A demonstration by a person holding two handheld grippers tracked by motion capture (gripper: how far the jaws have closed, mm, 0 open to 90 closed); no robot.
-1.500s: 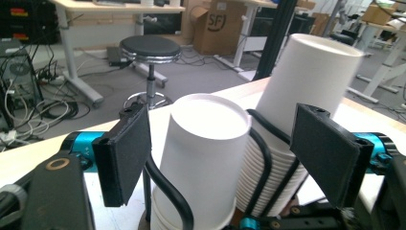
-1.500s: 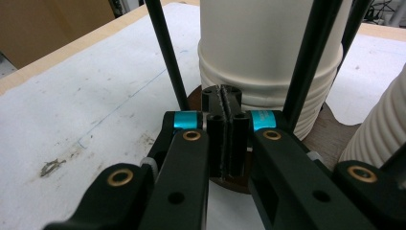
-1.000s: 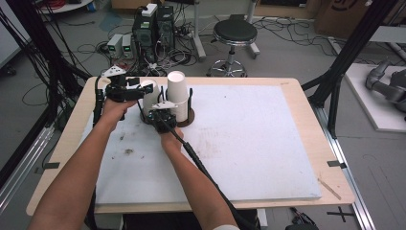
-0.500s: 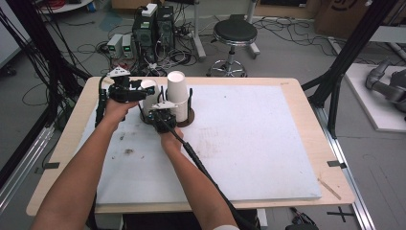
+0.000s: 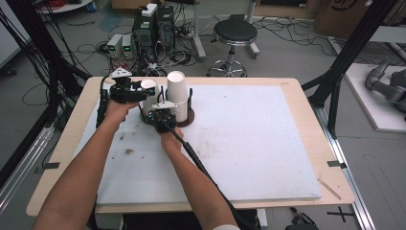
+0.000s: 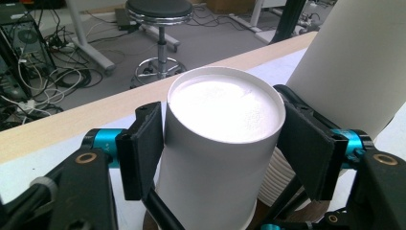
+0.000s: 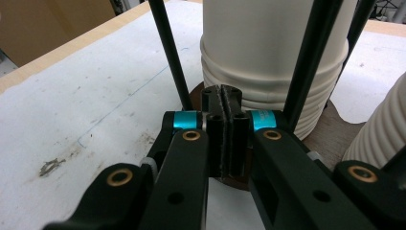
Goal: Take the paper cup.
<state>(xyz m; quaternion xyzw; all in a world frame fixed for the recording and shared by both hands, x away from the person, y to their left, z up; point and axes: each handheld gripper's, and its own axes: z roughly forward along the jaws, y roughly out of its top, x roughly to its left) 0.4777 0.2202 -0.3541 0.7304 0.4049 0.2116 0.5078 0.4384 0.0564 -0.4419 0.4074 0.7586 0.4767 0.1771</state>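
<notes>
Left tongs point(image 6: 222, 158), wide a second ago, have just been closing and now clasp the shorter cup stack point(image 6: 220, 143); right tongs point(image 7: 224, 139) stay fully closed, empty.

— How many stacks of white paper cups?
— Two: a short stack of white paper cups point(image 5: 150, 96) and a tall stack of white paper cups point(image 5: 176, 94).
— Round brown wooden bases?
— One round brown wooden base point(image 5: 188, 120).

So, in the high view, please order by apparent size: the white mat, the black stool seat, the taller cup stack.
1. White mat, clearly the largest.
2. Stool seat.
3. Taller cup stack. It looks close in size to the seat, and the stool stands farther away, so this ranking is unsure.
</notes>
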